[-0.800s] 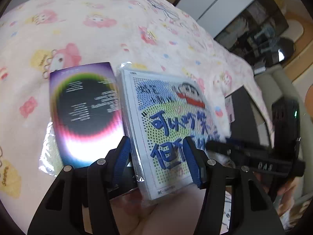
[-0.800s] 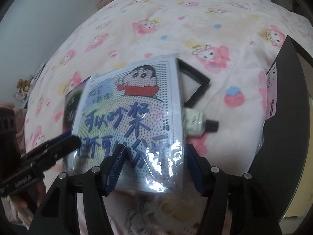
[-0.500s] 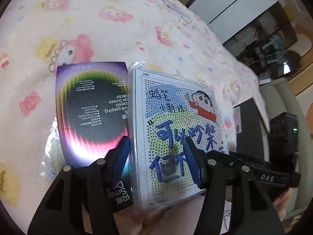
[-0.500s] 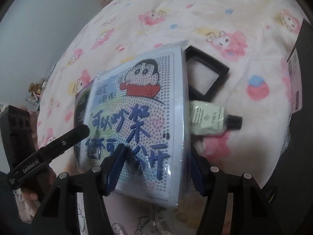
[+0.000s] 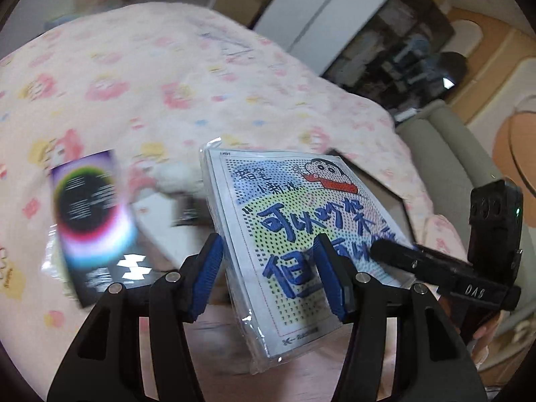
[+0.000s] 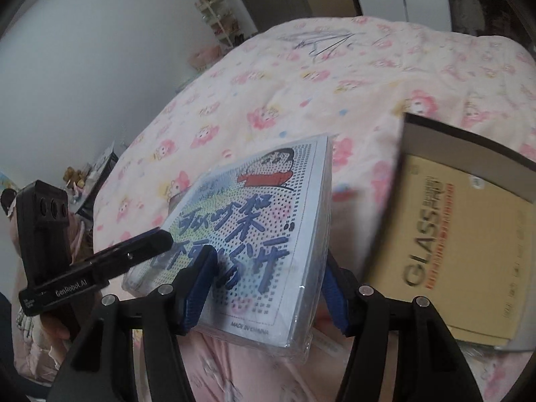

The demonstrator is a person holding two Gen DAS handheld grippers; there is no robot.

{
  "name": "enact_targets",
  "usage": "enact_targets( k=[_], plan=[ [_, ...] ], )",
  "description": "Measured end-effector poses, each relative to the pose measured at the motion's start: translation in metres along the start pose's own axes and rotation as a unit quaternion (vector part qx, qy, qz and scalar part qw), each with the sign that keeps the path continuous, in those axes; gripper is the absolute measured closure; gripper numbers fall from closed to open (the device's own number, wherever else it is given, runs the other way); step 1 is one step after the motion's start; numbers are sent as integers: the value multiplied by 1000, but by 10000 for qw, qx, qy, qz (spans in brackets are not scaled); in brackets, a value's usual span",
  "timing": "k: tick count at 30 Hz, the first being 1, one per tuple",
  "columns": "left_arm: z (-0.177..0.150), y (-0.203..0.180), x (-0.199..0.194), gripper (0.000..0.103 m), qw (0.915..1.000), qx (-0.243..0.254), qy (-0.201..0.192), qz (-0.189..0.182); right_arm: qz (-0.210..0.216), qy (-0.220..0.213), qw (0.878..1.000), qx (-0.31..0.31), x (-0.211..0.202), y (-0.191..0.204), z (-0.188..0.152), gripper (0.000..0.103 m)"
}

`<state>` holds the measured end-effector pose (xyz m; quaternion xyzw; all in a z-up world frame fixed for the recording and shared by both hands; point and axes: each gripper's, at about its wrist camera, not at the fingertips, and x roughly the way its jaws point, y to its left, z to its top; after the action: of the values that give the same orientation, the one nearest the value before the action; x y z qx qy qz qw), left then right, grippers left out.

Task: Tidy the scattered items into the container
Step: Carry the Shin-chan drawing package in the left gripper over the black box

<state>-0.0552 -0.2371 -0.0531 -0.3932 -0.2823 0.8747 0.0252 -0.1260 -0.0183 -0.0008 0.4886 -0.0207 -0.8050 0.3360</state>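
Note:
A plastic-wrapped flat pack with a cartoon boy and blue characters (image 5: 301,231) is held in the air above the pink bed, also seen in the right wrist view (image 6: 248,244). My left gripper (image 5: 268,278) and my right gripper (image 6: 268,291) are each shut on its near edges from opposite sides. A dark box with a rainbow ring (image 5: 93,221) lies on the bed to the left, blurred. The container is a dark-rimmed box (image 6: 469,234) at the right holding a tan "GLASS" pack (image 6: 445,251).
The bed has a pink quilt with cartoon prints (image 6: 301,83). A white item and a dark frame (image 5: 181,214) lie behind the pack, blurred. A white cabinet and dark shelves (image 5: 385,40) stand beyond the bed, with a grey sofa edge (image 5: 445,147) at the right.
Both grippers have lifted the cartoon pack up off the bed and tilted it. The views now look higher across the bed, and the container has come into the right wrist view.

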Motion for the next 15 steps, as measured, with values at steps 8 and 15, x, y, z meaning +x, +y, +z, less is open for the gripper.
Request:
enact_targets(
  k=[8,15],
  plan=[
    [7,-104,73,47,9952,591,436,-653,-597,-581,9962,239,-90,-83,-18,46],
    [2,-156,181,46,9862,954,1307,-357,-989,-270,9891,1055,-70,-193,-18,46]
  ],
)
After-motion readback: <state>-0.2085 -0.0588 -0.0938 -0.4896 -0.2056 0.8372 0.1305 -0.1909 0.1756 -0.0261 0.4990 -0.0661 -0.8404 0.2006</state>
